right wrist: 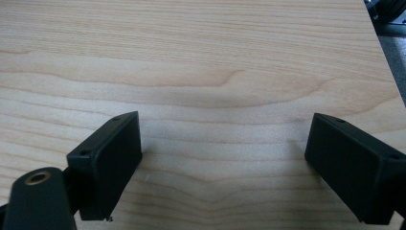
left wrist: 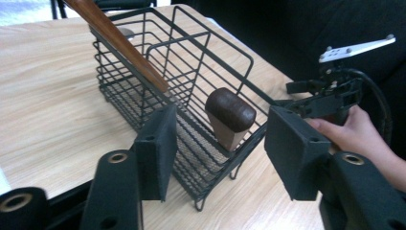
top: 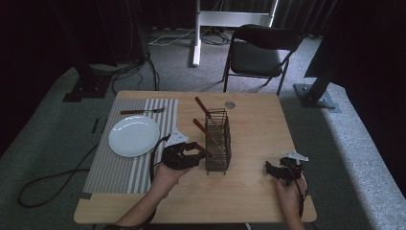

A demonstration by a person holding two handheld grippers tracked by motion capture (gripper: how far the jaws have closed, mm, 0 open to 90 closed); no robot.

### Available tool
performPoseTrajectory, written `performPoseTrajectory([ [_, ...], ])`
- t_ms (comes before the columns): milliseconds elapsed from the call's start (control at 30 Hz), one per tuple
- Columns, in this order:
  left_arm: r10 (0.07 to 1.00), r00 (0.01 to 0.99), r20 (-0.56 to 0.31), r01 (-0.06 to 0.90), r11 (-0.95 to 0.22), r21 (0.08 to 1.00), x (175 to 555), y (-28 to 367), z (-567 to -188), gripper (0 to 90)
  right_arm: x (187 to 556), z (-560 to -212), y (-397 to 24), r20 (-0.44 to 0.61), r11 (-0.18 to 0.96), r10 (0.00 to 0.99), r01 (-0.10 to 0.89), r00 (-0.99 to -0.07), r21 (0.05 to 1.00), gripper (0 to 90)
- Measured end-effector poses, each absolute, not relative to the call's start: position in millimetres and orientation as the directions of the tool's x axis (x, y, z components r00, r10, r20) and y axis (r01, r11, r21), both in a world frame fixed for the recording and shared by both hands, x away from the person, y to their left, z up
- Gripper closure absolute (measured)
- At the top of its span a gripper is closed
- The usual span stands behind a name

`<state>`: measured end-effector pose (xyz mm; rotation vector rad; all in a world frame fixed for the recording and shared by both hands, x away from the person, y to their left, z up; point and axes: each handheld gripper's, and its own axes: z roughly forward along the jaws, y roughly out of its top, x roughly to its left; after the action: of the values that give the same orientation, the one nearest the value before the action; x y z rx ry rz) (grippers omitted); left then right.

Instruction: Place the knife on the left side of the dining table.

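A black wire basket stands mid-table with wooden-handled utensils leaning in it. In the left gripper view a long wooden handle slants across the basket, and a short dark brown handle end sticks up at its near corner. My left gripper is open, its jaws on either side of that corner and the brown handle end, not touching either. In the high view it sits at the basket's left side. My right gripper is open over bare wood, nothing between its jaws, near the front right.
A striped placemat at the left carries a white plate and a fork. A small round metal disc lies behind the basket. A folding chair stands beyond the table. The right gripper and its hand appear past the basket.
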<state>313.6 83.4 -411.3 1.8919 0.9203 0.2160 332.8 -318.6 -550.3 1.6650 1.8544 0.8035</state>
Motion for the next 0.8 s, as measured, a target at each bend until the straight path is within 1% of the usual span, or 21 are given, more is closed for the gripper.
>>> performPoseTrajectory([
  [133,0.680,0.693,-0.238,0.504,-0.222,0.835,314.2,81.4,-412.6,57.6,332.8,-550.4,-318.6,0.010,0.070,0.994,0.687,-0.112,0.723,11.6],
  [233,0.681,0.688,-0.250,0.512,-0.212,0.832,315.2,82.2,-413.2,68.5,332.8,-550.4,-318.6,0.010,0.070,0.994,0.687,-0.112,0.723,11.6],
  [300,0.676,0.691,-0.255,0.513,-0.211,0.832,315.6,82.4,-413.5,72.4,332.8,-550.3,-318.5,0.011,0.069,0.994,0.687,-0.111,0.723,11.6],
  [533,0.635,0.725,-0.267,0.501,-0.220,0.837,317.8,81.0,-412.0,74.9,332.8,-550.4,-318.6,0.010,0.070,0.994,0.687,-0.112,0.723,11.6],
  [567,0.628,0.736,-0.252,0.486,-0.231,0.843,318.3,78.7,-410.7,75.2,332.8,-550.3,-318.5,0.011,0.068,0.994,0.687,-0.111,0.723,11.6],
  [800,0.619,0.743,-0.252,0.477,-0.226,0.849,326.4,74.6,-404.6,75.8,332.7,-550.3,-318.6,0.010,0.070,0.994,0.687,-0.112,0.723,11.6],
])
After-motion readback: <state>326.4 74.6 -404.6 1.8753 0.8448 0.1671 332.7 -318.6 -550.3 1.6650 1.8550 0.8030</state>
